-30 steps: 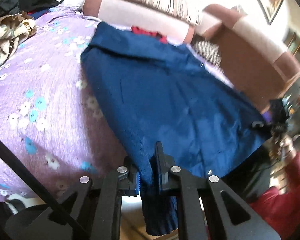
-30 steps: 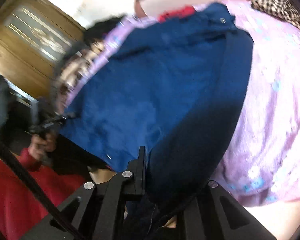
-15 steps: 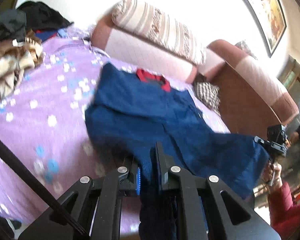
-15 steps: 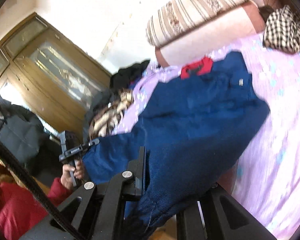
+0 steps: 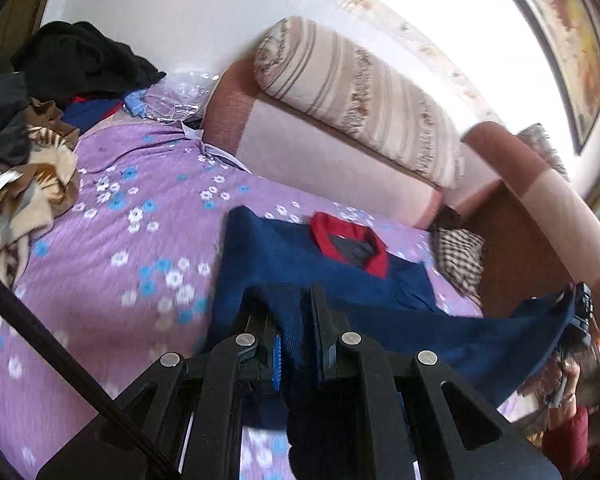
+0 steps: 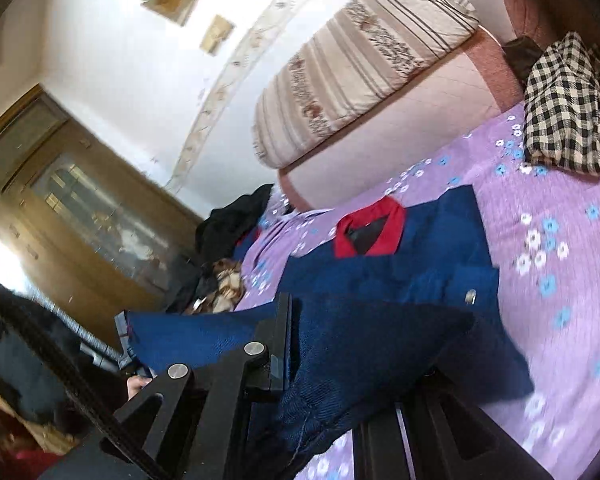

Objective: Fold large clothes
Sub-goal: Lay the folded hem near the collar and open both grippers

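A navy blue shirt [image 5: 300,256] with a red collar [image 5: 352,246] lies collar-end on the purple flowered bed [image 5: 100,248]. My left gripper [image 5: 290,320] is shut on one corner of its hem, held above the bed. My right gripper [image 6: 340,344] is shut on the other hem corner, with cloth draped over its right finger. The hem hangs stretched in the air between them. The shirt [image 6: 420,248] also shows in the right wrist view, collar [image 6: 370,232] toward the headboard. The right gripper shows at the left wrist view's right edge [image 5: 580,316].
A striped bolster [image 5: 360,92] lies on the pink headboard [image 5: 320,152]. A heap of clothes and a brown blanket [image 5: 24,168] sits at the bed's left. A checked cloth [image 6: 568,108] lies at the right. A wooden wardrobe [image 6: 80,208] stands beyond the bed.
Both grippers have lifted the hem up and carried it toward the collar. The lower half of the shirt has come off the bed and more of the purple sheet shows.
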Available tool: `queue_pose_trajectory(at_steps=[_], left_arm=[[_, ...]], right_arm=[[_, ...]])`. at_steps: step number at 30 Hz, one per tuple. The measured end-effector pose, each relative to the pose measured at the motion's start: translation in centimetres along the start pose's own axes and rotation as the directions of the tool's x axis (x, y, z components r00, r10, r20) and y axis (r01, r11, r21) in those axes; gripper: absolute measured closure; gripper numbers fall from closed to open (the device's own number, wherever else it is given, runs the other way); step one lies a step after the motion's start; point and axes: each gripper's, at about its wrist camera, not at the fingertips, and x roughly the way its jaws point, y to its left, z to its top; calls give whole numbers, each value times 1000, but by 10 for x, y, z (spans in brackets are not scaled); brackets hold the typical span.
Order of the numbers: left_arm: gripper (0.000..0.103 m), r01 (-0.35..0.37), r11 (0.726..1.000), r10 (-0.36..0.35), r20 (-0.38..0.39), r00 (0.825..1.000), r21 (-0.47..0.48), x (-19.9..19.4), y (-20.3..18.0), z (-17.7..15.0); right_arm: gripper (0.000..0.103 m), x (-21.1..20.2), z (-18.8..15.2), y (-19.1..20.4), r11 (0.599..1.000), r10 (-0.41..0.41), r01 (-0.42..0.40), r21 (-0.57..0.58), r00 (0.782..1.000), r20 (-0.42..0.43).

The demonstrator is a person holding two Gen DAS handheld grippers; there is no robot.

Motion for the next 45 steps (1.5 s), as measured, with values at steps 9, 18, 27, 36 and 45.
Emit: queue_pose_trajectory(at_steps=[9,18,27,36,45], left_arm=[[92,-108,985,74,-230,970,-136,176,61,76],[67,-118,903,-62,-397,916,-412,276,115,82],[43,75,738,-287,-211,934,-671,252,156,107],[39,-87,985,70,-115,991,-148,206,79,113],[39,-204,881,319,-218,923,427,298,-23,38]], right_arm=[[94,101,82,-105,977,-98,106,187,994,-48],[69,179,91,-225,817,-54,112,565,991,-119],[35,158,106,-246,681,66,-39,731,998,-9],[33,124,121,-216,814,-38,-33,580,993,109],[58,186,125,-138,941,-339,338,-24,936,-92]])
